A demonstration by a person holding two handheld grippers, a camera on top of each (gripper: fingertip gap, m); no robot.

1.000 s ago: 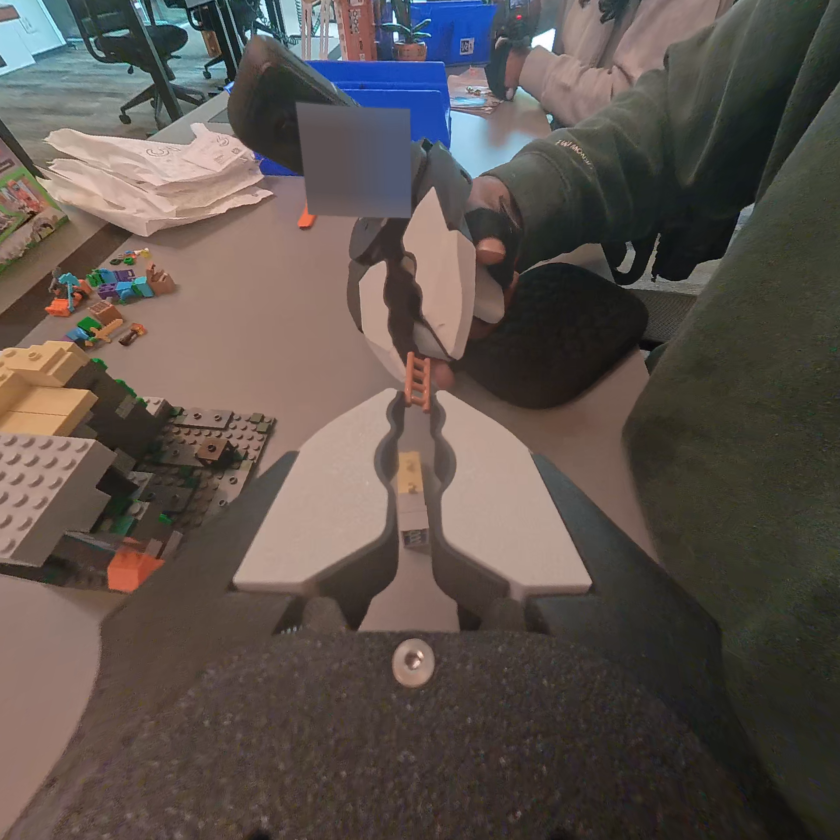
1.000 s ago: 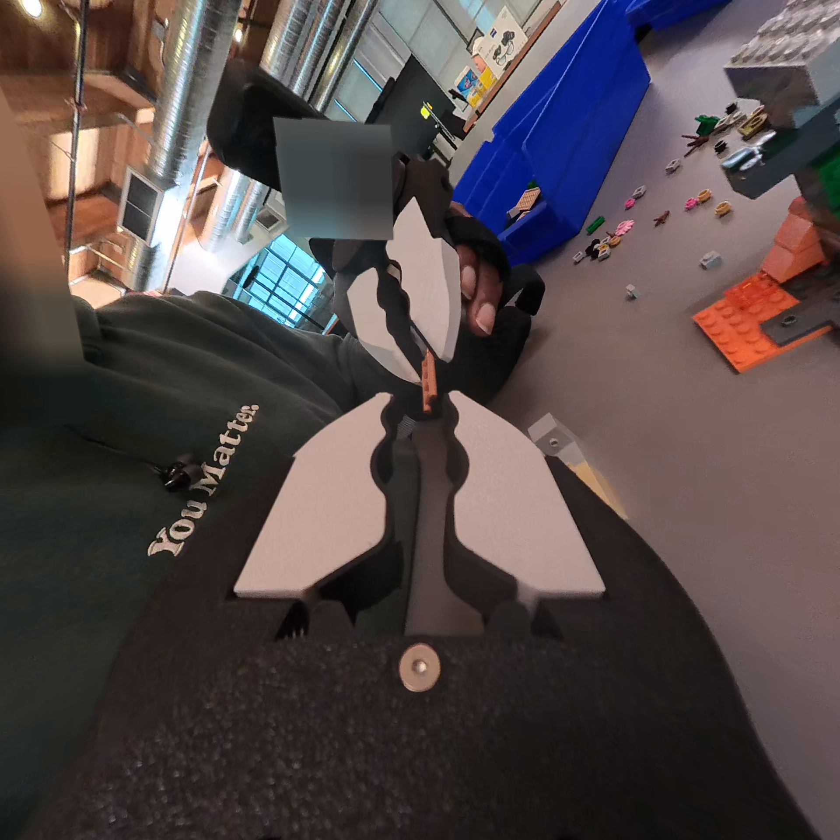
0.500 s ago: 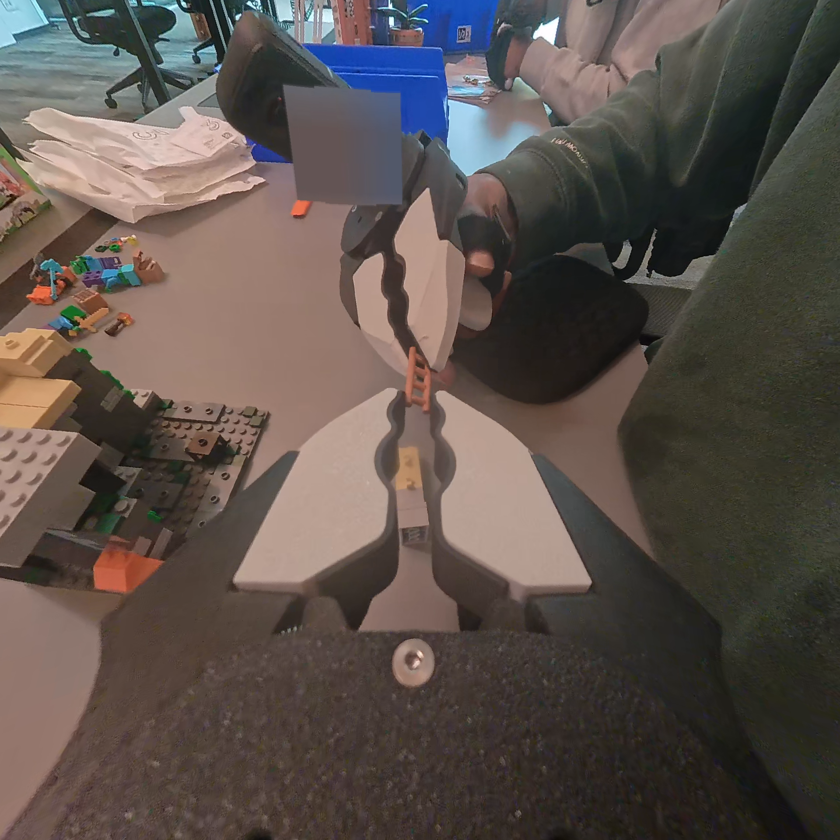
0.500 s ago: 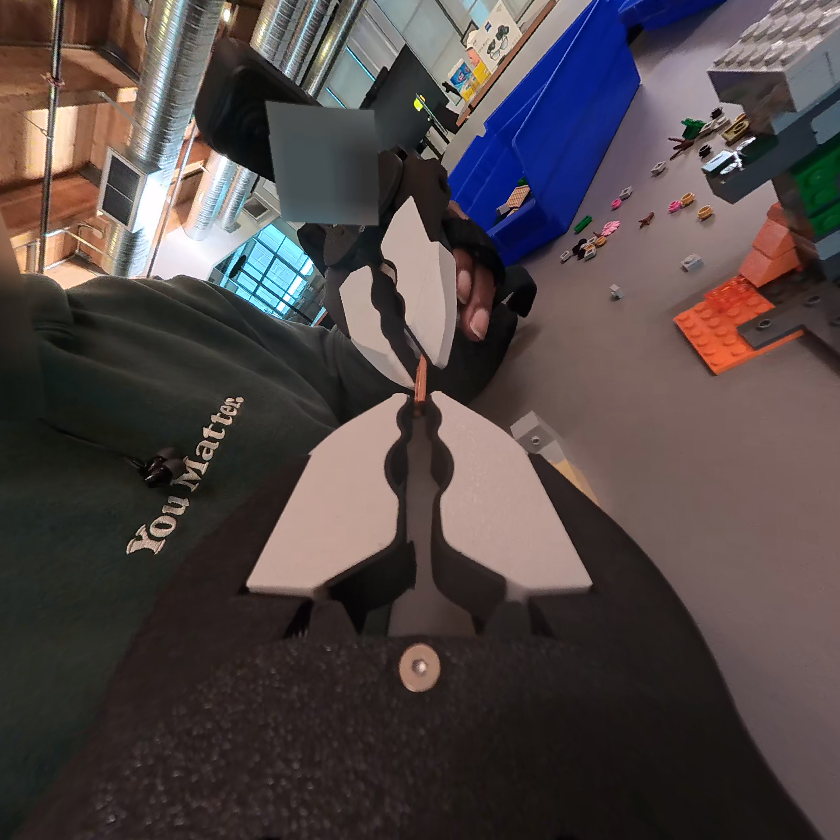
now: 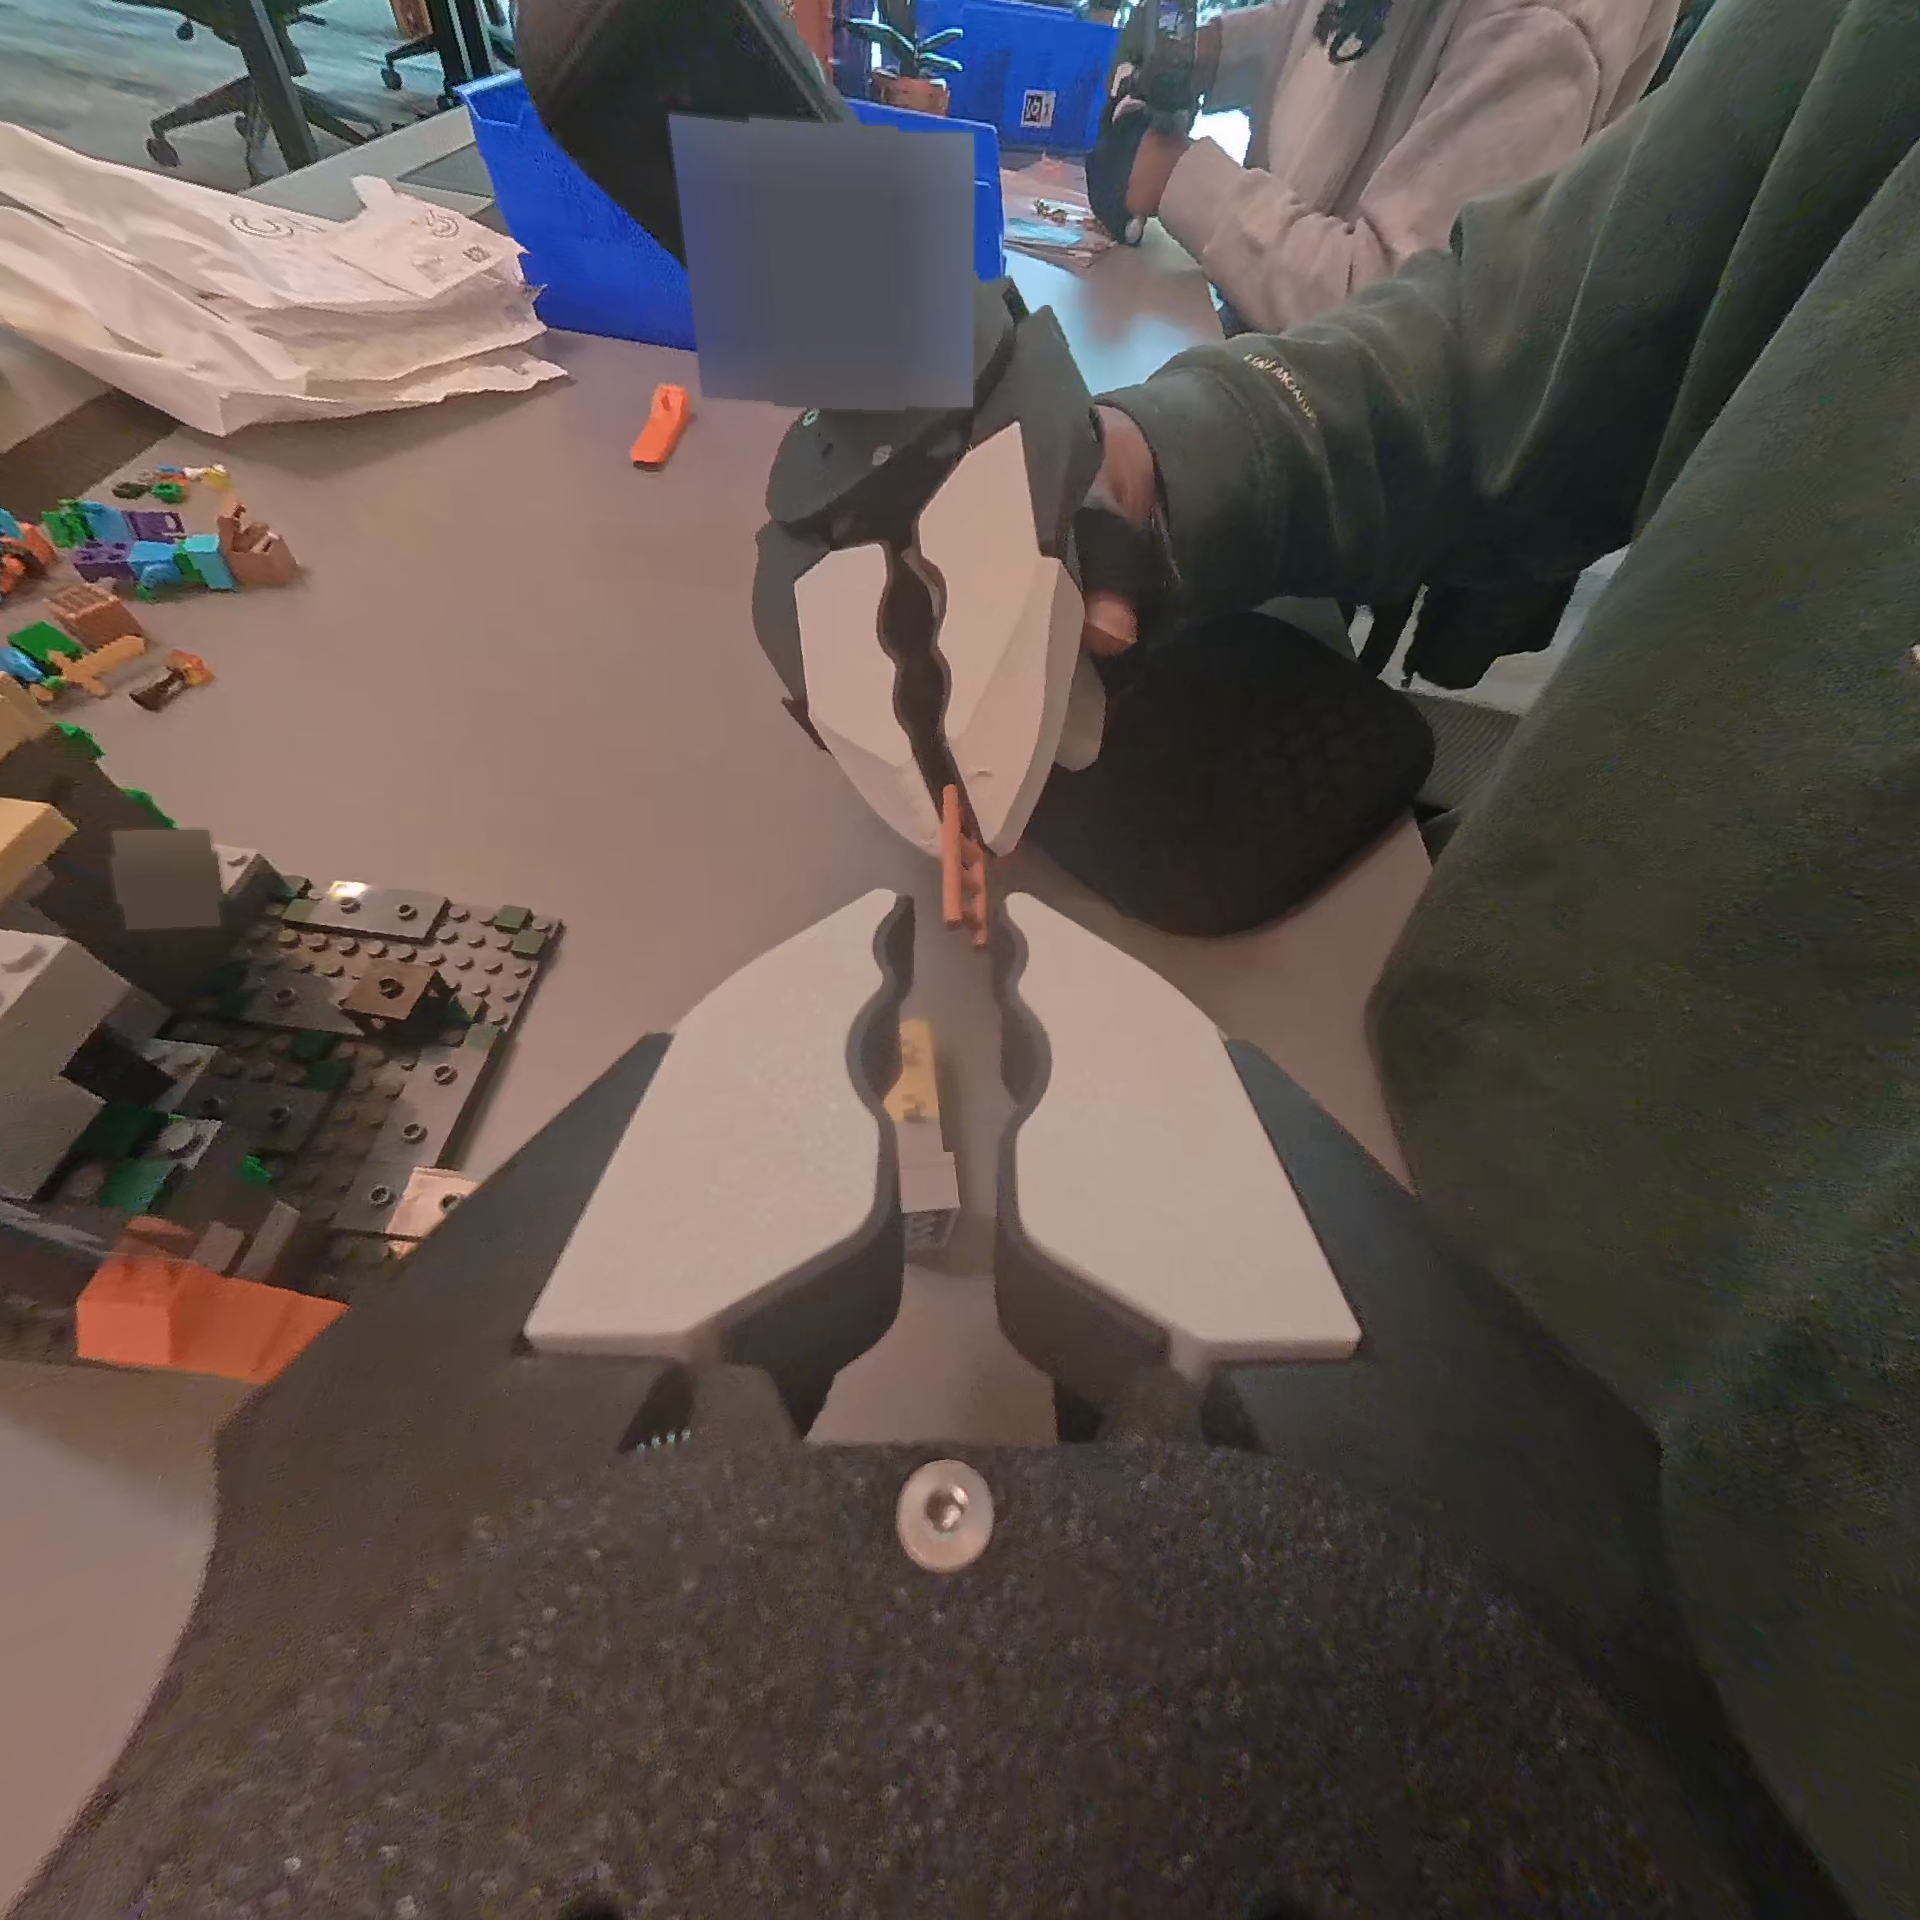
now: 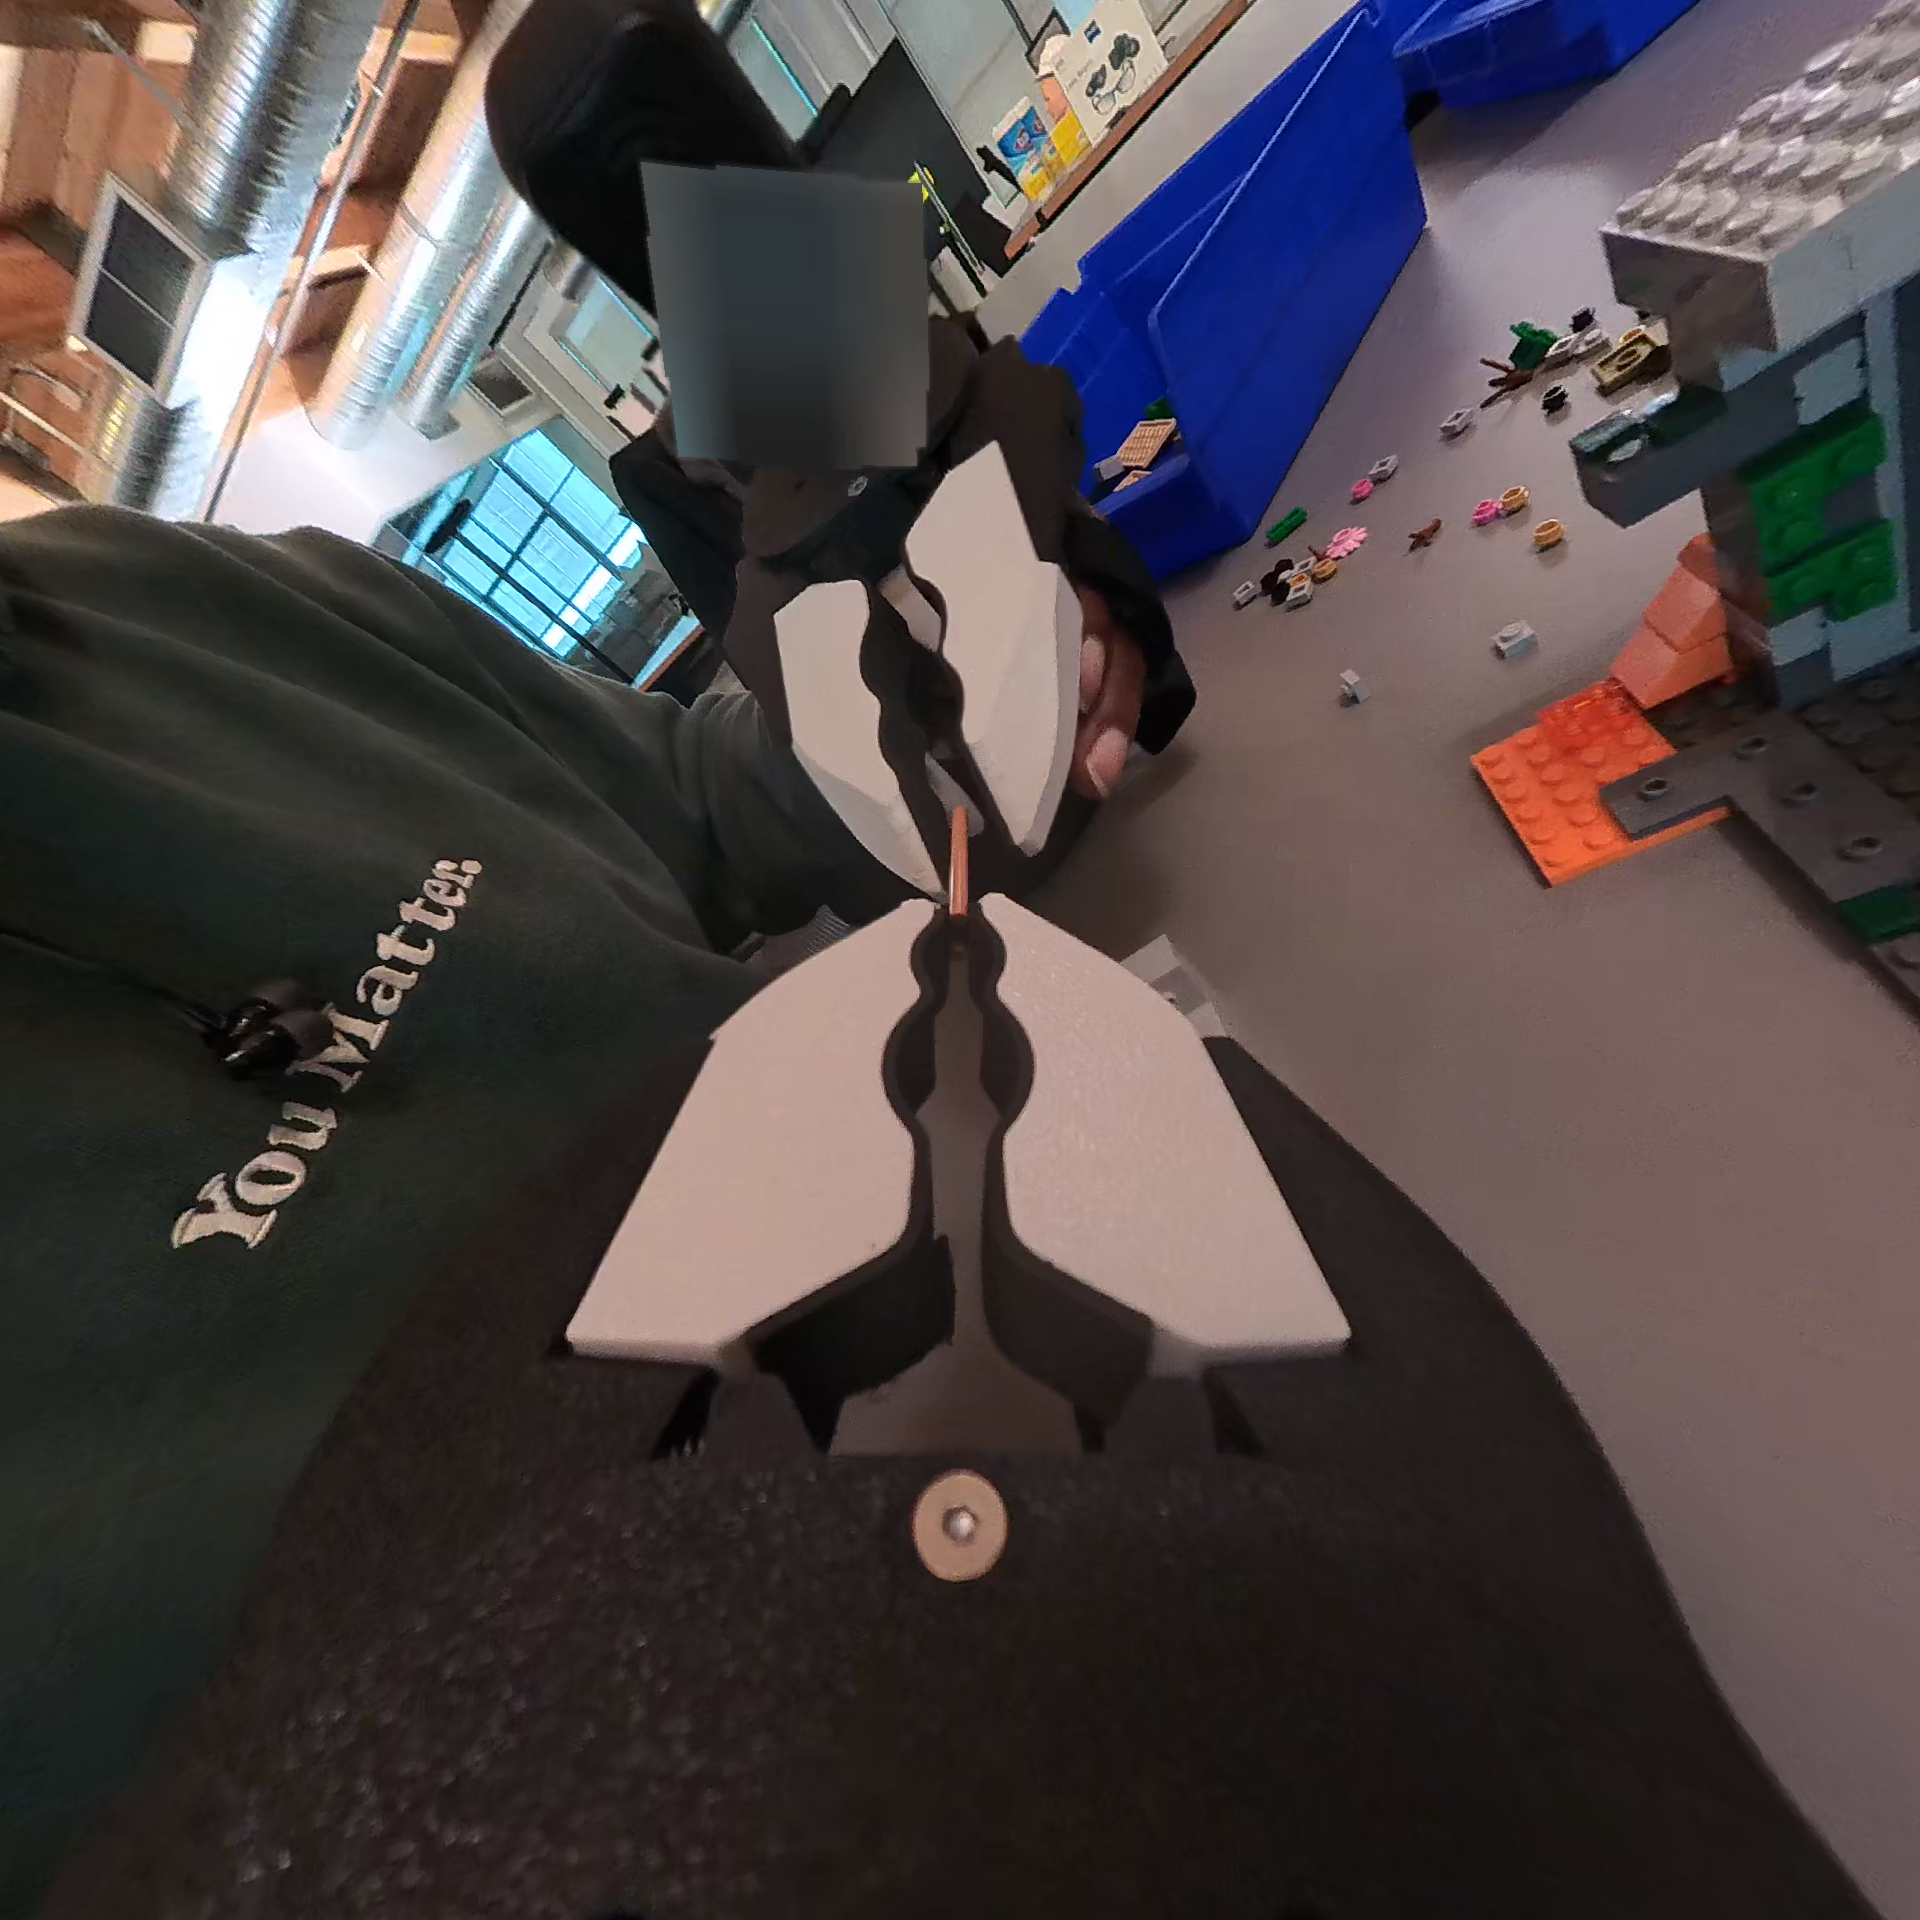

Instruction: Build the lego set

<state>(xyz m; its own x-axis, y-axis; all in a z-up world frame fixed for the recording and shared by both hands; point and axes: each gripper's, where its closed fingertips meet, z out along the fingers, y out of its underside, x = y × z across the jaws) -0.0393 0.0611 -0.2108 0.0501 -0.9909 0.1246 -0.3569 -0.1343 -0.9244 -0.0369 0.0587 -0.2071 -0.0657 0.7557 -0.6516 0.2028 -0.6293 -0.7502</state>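
Note:
A small brown ladder piece (image 5: 961, 873) hangs in the air between my two grippers, which meet tip to tip above the grey table (image 5: 540, 727). My right gripper (image 6: 956, 909) is shut on one end of the ladder (image 6: 958, 862), seen edge-on. In the left wrist view the right gripper (image 5: 961, 831) pinches the ladder's top. My left gripper (image 5: 954, 909) is open: the ladder's lower end sits between its fingertips with a gap on each side. It shows in the right wrist view (image 6: 977, 868) with its fingers spread beside the ladder.
A tan and grey brick (image 5: 920, 1091) lies on the table under my left gripper. A brick build on dark plates (image 5: 312, 1039) stands at the left, with loose pieces (image 5: 135, 561), white bags (image 5: 260, 301), a blue bin (image 5: 582, 239) and a black pad (image 5: 1247, 769) around. Left and right tips are no more than a few centimetres apart.
My right gripper closed onto the ladder that my left gripper held. My left gripper then opened and let the ladder go, so it now hangs from the right gripper alone.

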